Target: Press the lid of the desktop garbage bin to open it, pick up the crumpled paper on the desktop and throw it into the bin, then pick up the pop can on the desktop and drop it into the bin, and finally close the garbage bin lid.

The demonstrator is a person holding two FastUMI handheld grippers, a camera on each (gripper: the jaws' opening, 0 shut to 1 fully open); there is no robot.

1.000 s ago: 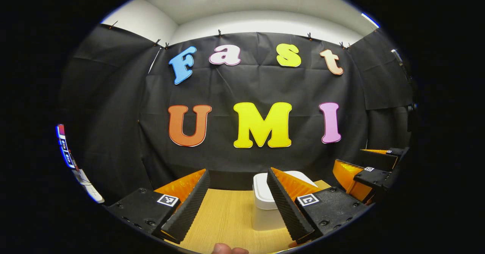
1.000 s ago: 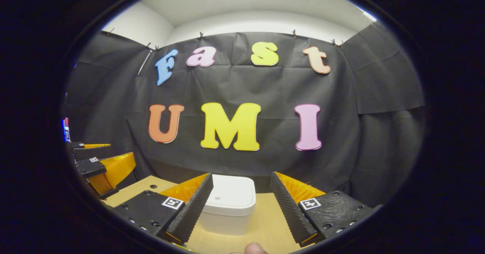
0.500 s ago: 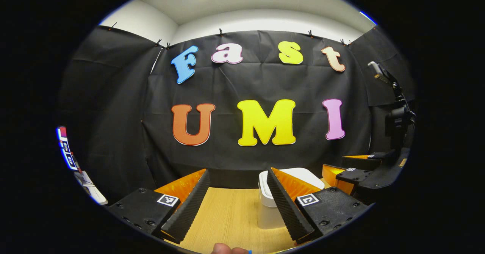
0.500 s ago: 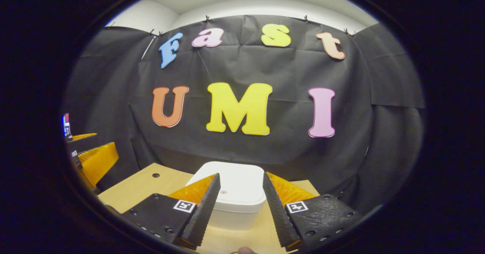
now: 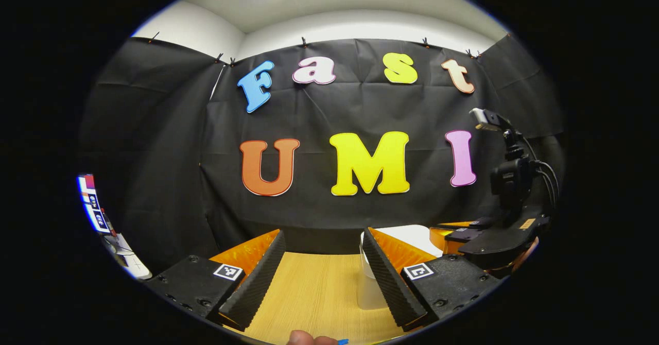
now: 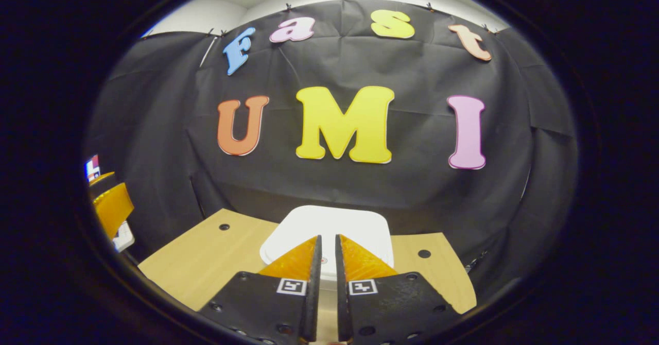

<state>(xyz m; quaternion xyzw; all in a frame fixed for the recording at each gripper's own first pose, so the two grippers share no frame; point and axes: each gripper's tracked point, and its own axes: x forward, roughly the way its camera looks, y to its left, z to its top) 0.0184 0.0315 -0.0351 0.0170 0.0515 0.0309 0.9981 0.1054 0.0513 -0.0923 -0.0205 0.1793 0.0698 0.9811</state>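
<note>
Your right gripper [image 6: 327,262] has fingers nearly together, empty, over the white bin [image 6: 329,230], lid down, on the table [image 6: 206,262]. Your left gripper [image 5: 322,273] is spread wide, empty. No readable labels.

Left hand-held gripper [image 5: 323,260] fingers spread; right hand-held gripper [image 6: 327,252] fingers nearly together.
</note>
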